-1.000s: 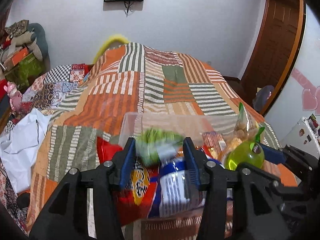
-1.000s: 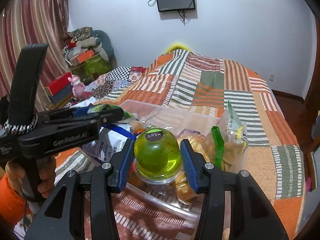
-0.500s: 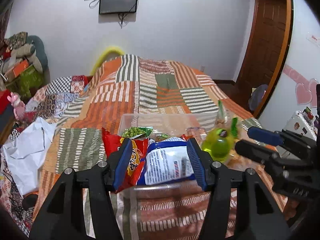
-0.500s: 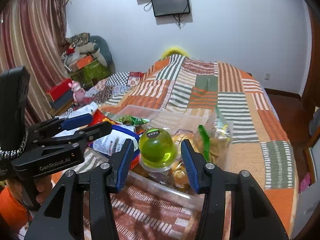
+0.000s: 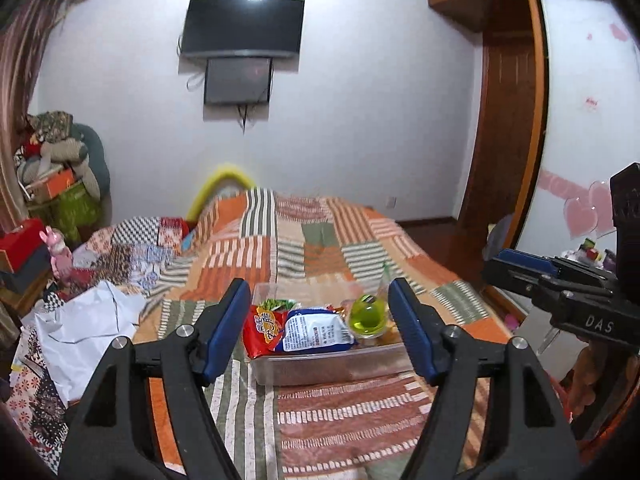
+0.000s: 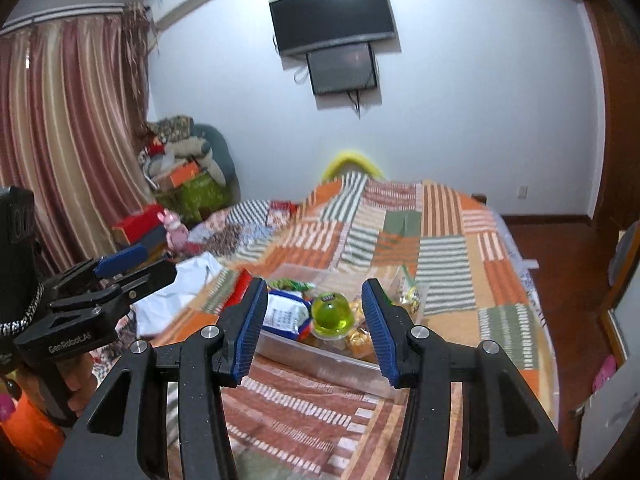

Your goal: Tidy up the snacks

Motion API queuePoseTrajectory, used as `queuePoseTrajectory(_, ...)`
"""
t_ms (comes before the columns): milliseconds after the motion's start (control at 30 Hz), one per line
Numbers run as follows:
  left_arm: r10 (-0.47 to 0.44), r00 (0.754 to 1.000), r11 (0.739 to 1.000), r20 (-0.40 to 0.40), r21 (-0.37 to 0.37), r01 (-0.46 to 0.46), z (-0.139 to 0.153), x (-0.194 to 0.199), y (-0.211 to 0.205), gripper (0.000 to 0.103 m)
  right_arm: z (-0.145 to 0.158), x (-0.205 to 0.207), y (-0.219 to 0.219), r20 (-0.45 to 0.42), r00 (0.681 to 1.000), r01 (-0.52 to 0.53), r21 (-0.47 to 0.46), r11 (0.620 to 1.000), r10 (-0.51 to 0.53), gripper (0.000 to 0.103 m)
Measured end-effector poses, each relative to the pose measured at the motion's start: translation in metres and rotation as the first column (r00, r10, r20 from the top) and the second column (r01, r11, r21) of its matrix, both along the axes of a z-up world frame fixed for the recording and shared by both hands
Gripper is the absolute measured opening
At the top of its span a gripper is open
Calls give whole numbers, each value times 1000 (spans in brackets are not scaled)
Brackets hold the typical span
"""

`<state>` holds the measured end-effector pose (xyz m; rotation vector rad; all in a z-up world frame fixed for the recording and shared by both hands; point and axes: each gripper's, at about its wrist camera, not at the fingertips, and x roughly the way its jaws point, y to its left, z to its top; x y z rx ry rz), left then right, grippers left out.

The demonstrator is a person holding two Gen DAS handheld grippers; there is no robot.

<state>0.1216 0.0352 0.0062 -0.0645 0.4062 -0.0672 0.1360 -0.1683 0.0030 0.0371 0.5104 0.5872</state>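
Both tools have drawn back since a second ago, when they were down among the snacks; the clear bin [image 5: 332, 364] now looks smaller and farther off, resting on the patchwork bed [image 5: 320, 240] near its front edge.

Inside it sit one red chip bag [image 5: 262, 330], one blue-and-white packet [image 5: 316, 330], one small green packet [image 5: 276, 304], one round green jelly cup [image 5: 367, 316], one clear bag with a green clip [image 6: 410, 292] and some gold-wrapped sweets [image 6: 360, 338], too small to count.

Left tool [image 5: 320, 332] and right tool [image 6: 316, 330] both hang wide apart, holding nothing.

Sorting looks finished; the sensible move is to keep clear without nudging the bin.
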Motion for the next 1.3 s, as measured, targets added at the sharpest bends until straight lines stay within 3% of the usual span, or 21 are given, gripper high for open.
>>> queuePoseTrajectory(233, 19, 995, 1000, 102, 7, -20, 15, -48, -11, 96, 21, -41, -12, 81, 996, 16, 50, 999, -21, 66)
queuePoseTrajectory(267, 23, 994, 1000, 110, 9, -24, 15, -52, -12, 98, 22, -45, -13, 89, 996, 19, 55, 998, -24, 73)
queuePoseTrajectory(433, 23, 991, 999, 134, 28, -27, 15, -69, -20, 101, 22, -58, -13, 139, 988, 59, 53, 997, -66, 88)
queuePoseTrajectory(500, 23, 990, 999, 138, 22, -26, 15, -72, -21, 101, 20, -59, -13, 145, 986, 78, 60, 995, -86, 102)
queuePoseTrajectory(767, 31, 991, 999, 127, -11, -30, 10, -72, -16, 102, 15, -60, -13, 147, 983, 103, 58, 993, -111, 103)
queuePoseTrajectory(1300, 32, 992, 999, 125, -7, -32, 7, -75, -17, 102, 15, -71, -13, 164, 980, 104, 41, 994, -110, 103)
